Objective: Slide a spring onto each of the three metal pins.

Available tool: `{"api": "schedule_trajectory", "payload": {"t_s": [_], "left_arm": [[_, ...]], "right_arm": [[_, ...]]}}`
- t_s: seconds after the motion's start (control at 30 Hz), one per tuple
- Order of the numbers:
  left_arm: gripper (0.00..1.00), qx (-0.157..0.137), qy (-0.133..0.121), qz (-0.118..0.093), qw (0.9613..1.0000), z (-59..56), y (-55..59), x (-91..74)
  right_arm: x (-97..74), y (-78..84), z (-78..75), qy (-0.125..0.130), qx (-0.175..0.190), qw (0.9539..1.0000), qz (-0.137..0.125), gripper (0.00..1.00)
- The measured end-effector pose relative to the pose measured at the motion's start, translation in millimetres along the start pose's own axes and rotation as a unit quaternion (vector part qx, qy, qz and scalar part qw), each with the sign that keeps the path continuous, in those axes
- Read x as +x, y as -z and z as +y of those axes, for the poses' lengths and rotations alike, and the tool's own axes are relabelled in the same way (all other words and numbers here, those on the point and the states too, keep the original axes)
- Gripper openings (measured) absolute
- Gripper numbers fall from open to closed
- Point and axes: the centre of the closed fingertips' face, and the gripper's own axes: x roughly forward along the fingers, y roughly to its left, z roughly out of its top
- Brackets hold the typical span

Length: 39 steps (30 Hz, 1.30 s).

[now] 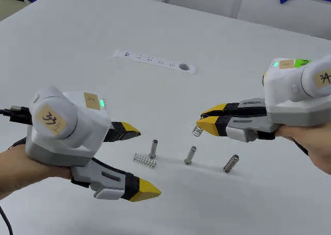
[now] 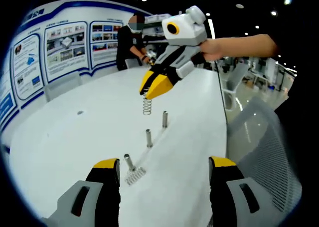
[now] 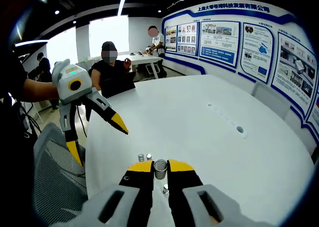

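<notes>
Gripping a spring, the right gripper hangs above the table.
Left gripper jaws stand wide; loose spring lies by the left pin; third spring sits on the right pin.

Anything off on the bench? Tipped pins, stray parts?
One thing: a loose spring lies on its side on the table, right beside the left pin instead of on it. That pin and the middle pin stand upright and bare. The right tool is shut on a second spring. No damage visible.
</notes>
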Motion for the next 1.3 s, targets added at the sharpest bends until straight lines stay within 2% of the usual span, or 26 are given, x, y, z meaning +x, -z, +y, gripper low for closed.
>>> {"api": "schedule_trajectory", "payload": {"t_s": [0.17,0.33,0.5,0.67,1.17,1.3], "left_arm": [[0.84,-0.010,-0.017,-0.010,0.9997,6.8,-4.9,-1.3],[0.85,-0.012,-0.024,-0.010,0.9996,11.7,-7.2,-3.7],[0.85,-0.016,-0.026,-0.009,0.9995,13.6,-4.6,-6.0],[0.84,-0.019,-0.024,0.001,0.9995,12.7,3.4,-4.5],[0.83,-0.019,-0.024,0.010,0.9995,13.3,6.6,-4.9],[0.83,-0.010,-0.026,0.026,0.9993,14.3,14.1,-4.1]], "right_arm": [[10.7,12.4,-3.4,0.005,0.013,0.9998,0.018,0.10],[23.0,30.7,-11.6,0.012,0.019,0.9988,0.043,0.10],[25.8,43.5,-18.4,0.014,0.028,0.9977,0.060,0.10],[26.7,47.5,-17.4,0.013,0.033,0.9975,0.061,0.11],[38.3,59.0,-15.5,0.012,0.029,0.9967,0.074,0.11],[42.8,64.9,-15.5,0.013,0.029,0.9965,0.077,0.11]]}}
